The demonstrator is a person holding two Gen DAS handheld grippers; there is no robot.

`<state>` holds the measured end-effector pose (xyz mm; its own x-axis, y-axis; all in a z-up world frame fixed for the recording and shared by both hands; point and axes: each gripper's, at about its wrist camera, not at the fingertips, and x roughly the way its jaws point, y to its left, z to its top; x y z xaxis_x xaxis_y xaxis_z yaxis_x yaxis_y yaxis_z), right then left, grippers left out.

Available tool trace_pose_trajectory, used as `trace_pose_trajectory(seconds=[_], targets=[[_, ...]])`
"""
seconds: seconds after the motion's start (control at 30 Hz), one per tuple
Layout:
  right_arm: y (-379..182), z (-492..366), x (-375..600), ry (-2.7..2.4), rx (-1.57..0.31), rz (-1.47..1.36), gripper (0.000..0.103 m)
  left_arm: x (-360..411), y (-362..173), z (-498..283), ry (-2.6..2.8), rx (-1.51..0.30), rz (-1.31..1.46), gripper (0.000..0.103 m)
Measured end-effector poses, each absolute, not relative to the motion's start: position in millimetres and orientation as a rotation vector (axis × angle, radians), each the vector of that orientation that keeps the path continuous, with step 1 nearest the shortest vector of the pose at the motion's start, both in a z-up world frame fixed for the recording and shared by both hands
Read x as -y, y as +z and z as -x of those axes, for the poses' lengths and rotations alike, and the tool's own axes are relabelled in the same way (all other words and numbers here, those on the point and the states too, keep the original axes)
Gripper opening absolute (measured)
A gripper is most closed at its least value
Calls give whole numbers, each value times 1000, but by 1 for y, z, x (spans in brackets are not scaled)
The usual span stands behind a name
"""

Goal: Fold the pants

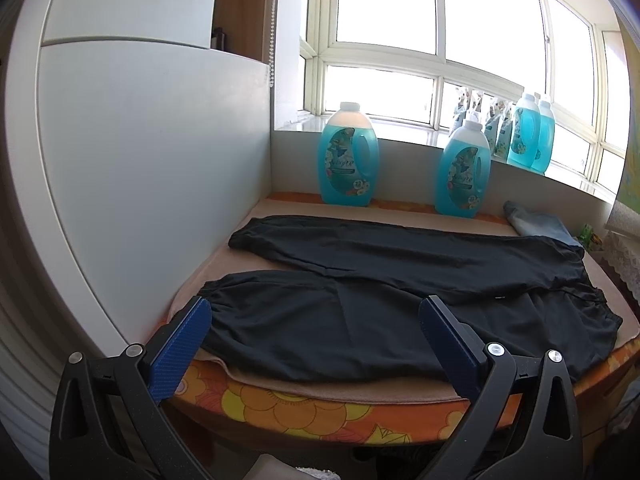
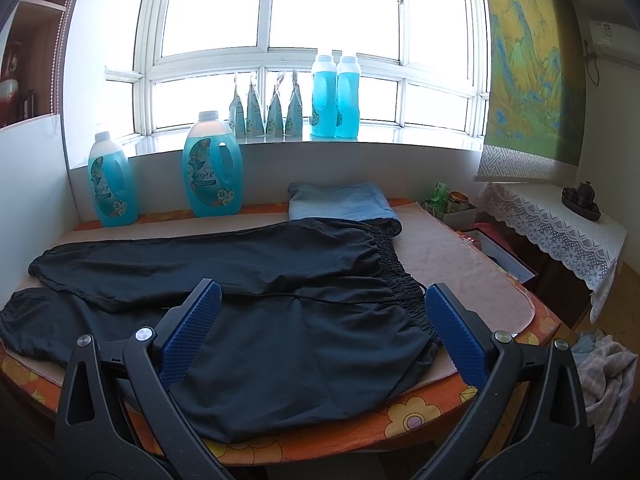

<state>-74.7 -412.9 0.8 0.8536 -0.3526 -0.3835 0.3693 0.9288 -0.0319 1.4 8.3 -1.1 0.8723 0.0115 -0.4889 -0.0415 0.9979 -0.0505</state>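
Note:
Black pants point(image 1: 380, 280) lie spread flat on a beige mat on the table, legs pointing left, elastic waistband at the right point(image 2: 400, 280). The two legs lie side by side, apart at the cuffs. My left gripper point(image 1: 314, 310) is open and empty, hovering over the near leg close to its cuff. My right gripper point(image 2: 322, 298) is open and empty, hovering over the near hip and waistband end of the pants point(image 2: 280, 312).
Two blue detergent bottles point(image 1: 347, 156) point(image 1: 463, 170) stand at the table's back edge, more on the windowsill point(image 2: 335, 98). A folded light-blue cloth point(image 2: 340, 202) lies behind the waistband. A white cabinet wall point(image 1: 140, 160) is at left. A lace-covered side table point(image 2: 560, 224) is at right.

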Motion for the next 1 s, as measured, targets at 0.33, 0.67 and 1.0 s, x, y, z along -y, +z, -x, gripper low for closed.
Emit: trace_pose_trajectory(seconds=[0.33,0.67,1.0], targets=[[1,74,412,-378,-395,-43,103,-7,-1,-2,31,-510,57,103],[1,73,411,-379,-397,-42,103,-6,-1,-4,24,-512,57,103],[0,72,410,-378,-397,-41,103,-6,-1,-4,26,-514,58,103]])
